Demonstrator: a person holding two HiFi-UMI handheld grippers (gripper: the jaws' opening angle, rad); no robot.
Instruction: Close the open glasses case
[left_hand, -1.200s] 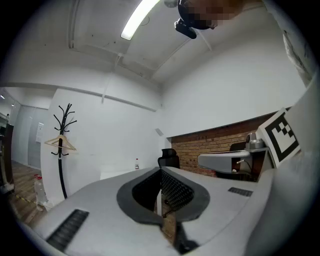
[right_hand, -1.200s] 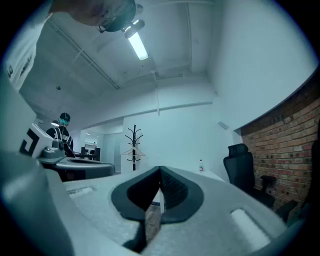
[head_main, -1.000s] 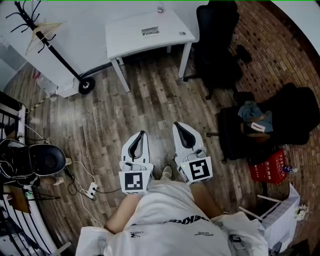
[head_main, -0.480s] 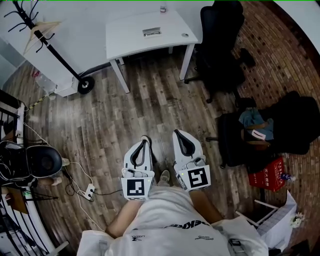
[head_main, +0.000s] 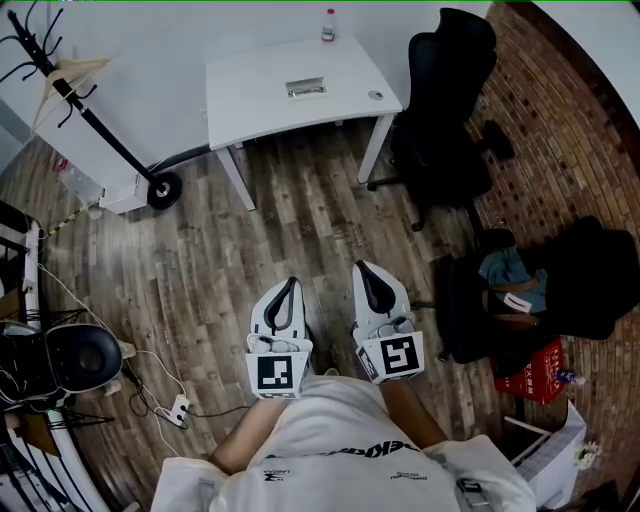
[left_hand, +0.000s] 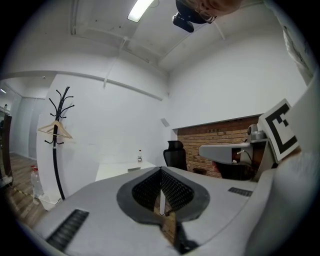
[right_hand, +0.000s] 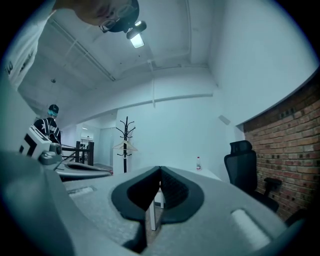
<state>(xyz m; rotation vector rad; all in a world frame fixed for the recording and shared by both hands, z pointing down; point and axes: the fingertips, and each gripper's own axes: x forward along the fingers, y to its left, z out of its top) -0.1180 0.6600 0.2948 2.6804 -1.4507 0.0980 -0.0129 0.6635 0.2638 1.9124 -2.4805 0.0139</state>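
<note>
The glasses case (head_main: 305, 88) is a small grey oblong lying on the white table (head_main: 260, 85) far ahead; at this distance I cannot tell how its lid stands. In the left gripper view it is a faint grey patch (left_hand: 134, 169) on the tabletop. My left gripper (head_main: 283, 285) and right gripper (head_main: 366, 268) are held side by side close to the body, over the wooden floor and well short of the table. Both are shut with nothing between the jaws, as the left gripper view (left_hand: 160, 172) and the right gripper view (right_hand: 160, 171) show.
A small bottle (head_main: 328, 24) stands at the table's far edge and a round object (head_main: 375, 96) near its right corner. A black office chair (head_main: 445, 100) stands right of the table, a coat rack (head_main: 95, 110) to its left. Cables and a power strip (head_main: 180, 408) lie at the lower left.
The head view has shifted, so the table and the bottle show more fully. Both grippers stay shut and side by side, a little lower in the frame.
</note>
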